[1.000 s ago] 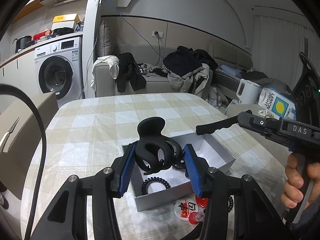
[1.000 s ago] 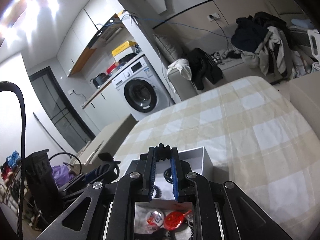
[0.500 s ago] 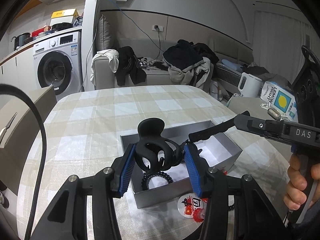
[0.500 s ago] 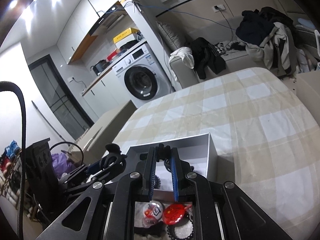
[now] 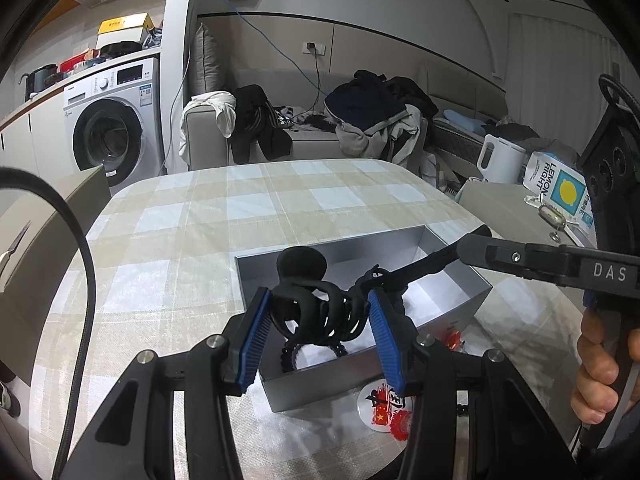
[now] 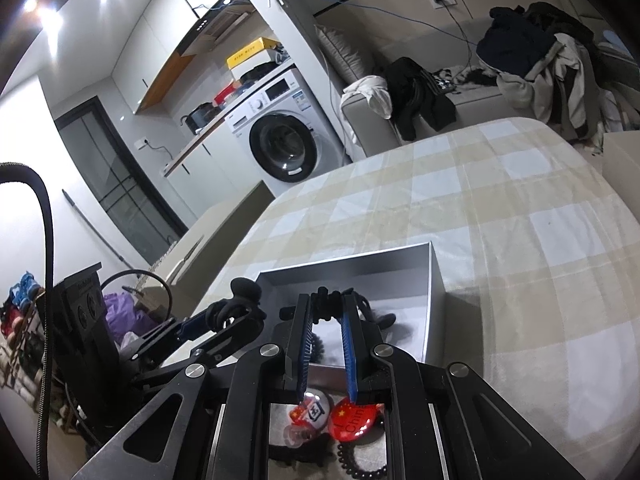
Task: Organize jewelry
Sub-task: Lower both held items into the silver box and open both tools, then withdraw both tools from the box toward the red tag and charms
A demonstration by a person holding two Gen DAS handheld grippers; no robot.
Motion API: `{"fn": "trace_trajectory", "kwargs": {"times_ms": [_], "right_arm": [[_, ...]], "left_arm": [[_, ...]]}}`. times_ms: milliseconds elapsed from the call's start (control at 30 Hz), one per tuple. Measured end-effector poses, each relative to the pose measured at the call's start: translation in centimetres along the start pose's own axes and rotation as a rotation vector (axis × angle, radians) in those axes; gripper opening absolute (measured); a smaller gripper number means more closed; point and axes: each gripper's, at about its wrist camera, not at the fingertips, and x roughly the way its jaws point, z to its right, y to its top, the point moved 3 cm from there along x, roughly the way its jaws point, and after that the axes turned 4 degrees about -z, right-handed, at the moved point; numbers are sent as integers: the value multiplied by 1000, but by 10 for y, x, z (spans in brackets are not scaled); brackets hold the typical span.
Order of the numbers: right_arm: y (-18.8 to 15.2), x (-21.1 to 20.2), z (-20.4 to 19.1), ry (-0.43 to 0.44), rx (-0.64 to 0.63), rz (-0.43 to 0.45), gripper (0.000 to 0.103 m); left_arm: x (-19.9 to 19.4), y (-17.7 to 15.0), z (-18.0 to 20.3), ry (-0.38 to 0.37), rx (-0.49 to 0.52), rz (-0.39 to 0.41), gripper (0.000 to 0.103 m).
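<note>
My left gripper is shut on a black claw hair clip and holds it over the near left part of an open grey box. My right gripper is shut on a black coiled hair tie above the same box; its fingers reach in from the right in the left wrist view. Another black coiled hair tie lies inside the box. Round badges and a black bead bracelet lie on the table in front of the box.
The box stands on a table with a beige checked cloth. A white kettle and a lemon carton stand on a side surface at the right. A sofa with clothes and a washing machine are behind.
Both grippers have come lower and nearer over the box, each still holding its item. The right gripper's tip now sits close beside the left gripper's claw clip.
</note>
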Motion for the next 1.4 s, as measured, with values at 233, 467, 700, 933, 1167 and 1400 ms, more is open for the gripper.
{"fn": "trace_trajectory", "kwargs": {"times_ms": [233, 467, 700, 933, 1167, 1400], "right_arm": [[0, 2, 0, 1, 5, -17, 26], [3, -12, 0, 11, -6, 16, 59], [-7, -25, -4, 2, -59, 5, 103], [-35, -33, 0, -43, -105, -31, 103], [-57, -19, 17, -91, -87, -119, 103], [-66, -14, 20, -97, -137, -150, 82]], "left_arm": [[-3, -1, 8, -33, 16, -15, 44], [-13, 2, 8, -51, 14, 16, 91], [-31, -3, 1, -38, -15, 23, 102], [-41, -36, 1, -48, -73, -7, 102], [-29, -50, 12, -56, -40, -42, 102], [-29, -52, 14, -45, -12, -24, 102]]}}
